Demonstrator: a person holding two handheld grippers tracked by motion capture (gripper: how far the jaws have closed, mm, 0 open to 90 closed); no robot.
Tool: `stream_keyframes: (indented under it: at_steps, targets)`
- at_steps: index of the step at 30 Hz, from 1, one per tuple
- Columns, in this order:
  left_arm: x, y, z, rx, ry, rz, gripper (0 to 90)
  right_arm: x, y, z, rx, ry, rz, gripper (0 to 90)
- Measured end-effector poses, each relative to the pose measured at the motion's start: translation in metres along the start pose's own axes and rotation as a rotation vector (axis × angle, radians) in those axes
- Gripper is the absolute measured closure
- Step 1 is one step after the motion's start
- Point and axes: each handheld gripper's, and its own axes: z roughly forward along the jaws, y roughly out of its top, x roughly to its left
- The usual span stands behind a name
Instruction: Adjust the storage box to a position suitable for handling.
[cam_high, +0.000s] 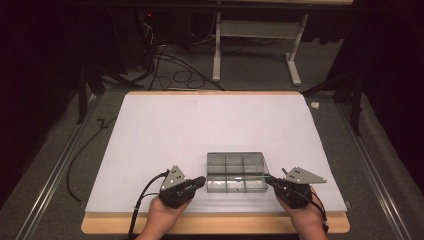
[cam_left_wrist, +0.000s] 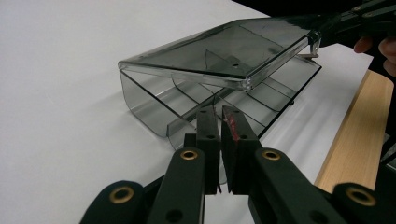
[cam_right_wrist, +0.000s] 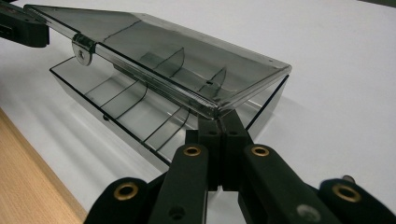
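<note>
A clear smoky plastic box (cam_high: 236, 172) with inner dividers sits near the front edge of the white worktop (cam_high: 200, 125), its lid (cam_left_wrist: 224, 51) tilted partly open. The left hand-held gripper (cam_left_wrist: 220, 122) has its jaws nearly together around the thin front wall at the box's left end. The right hand-held gripper (cam_right_wrist: 219, 122) is fully closed, its tips against the lid's corner at the box's right end; whether it pinches the edge I cannot tell
</note>
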Motion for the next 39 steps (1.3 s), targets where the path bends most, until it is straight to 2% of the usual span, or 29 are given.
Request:
stream_keyframes:
  at_steps: [6,14,21,26,32,39]
  targets:
    - [-0.001,0.004,0.009,-0.013,-0.005,-0.013,89.6,0.000,0.001,0.000,-0.002,-0.003,0.003,90.0]
    - [-0.004,0.007,0.018,-0.021,0.013,0.010,89.9,0.001,0.000,-0.001,0.004,-0.004,0.005,90.0]
    - [-0.004,0.009,0.018,-0.026,0.008,0.013,89.9,-0.002,-0.004,-0.004,-0.002,-0.016,0.019,90.0]
    - [-0.003,0.013,0.018,-0.043,0.009,0.014,89.8,-0.014,-0.015,-0.002,0.058,-0.033,0.061,90.0]
    - [-0.001,0.016,0.021,-0.061,0.011,-0.004,89.9,-0.015,-0.020,0.003,0.099,-0.026,0.070,90.0]
    - [0.004,0.021,0.023,-0.079,0.028,0.006,89.9,-0.013,-0.021,0.005,0.108,-0.009,0.065,90.0]
